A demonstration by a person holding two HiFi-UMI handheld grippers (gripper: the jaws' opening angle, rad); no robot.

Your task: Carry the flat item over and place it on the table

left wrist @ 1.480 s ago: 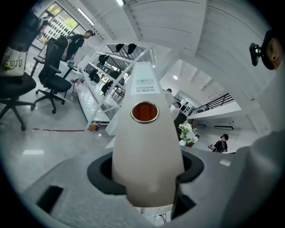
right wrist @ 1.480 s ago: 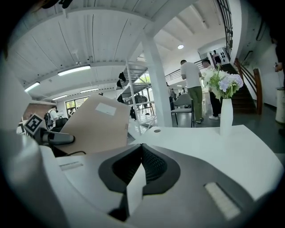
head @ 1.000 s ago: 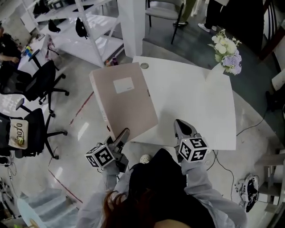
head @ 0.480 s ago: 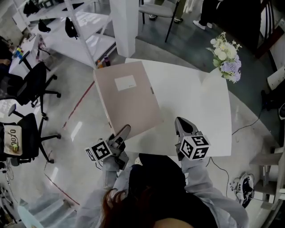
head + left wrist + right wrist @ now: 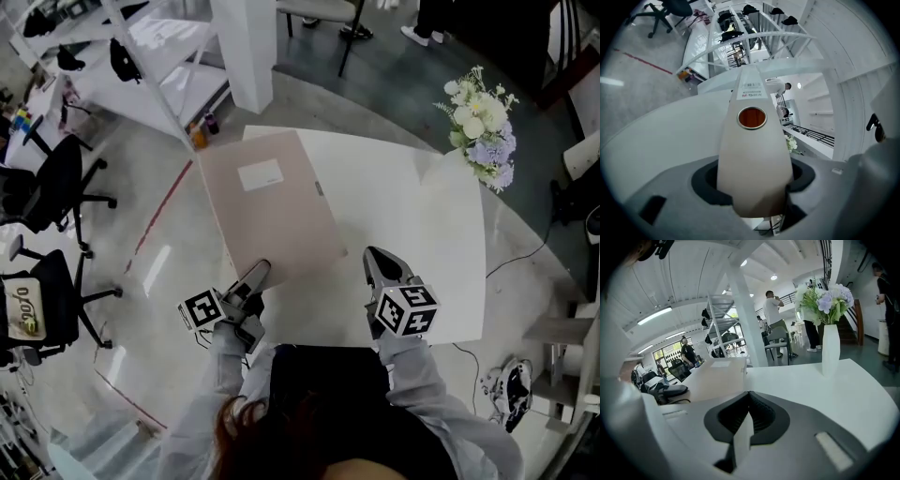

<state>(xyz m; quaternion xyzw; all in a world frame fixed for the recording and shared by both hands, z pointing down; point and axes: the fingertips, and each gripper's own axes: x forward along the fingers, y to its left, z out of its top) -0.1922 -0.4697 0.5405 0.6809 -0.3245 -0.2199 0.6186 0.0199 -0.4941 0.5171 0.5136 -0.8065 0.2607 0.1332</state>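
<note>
A beige flat binder (image 5: 272,211) is seen held low over the left part of a white counter (image 5: 422,234), its left edge overhanging the grey floor (image 5: 159,244); whether its underside touches the counter cannot be told. A blank-looking white label (image 5: 261,175) is carried on its cover. In the left gripper view the binder's spine (image 5: 754,159) is shown with a metal-rimmed finger hole (image 5: 752,117) and, above it, a small spine label (image 5: 751,92) whose red and grey print is too small to be read.

The binder's near corner is clamped across its thickness by the left gripper (image 5: 255,278), whose jaws are set partly apart on either side of the spine. The right gripper (image 5: 377,262) is held just above the counter's near edge, beside the binder and apart from it; its jaws (image 5: 745,423) are pressed together with nothing between them.

A white vase of pale flowers (image 5: 480,117) is stood at the counter's far right corner. Black office chairs (image 5: 52,178) and white shelving (image 5: 159,56) are visible beyond.
</note>
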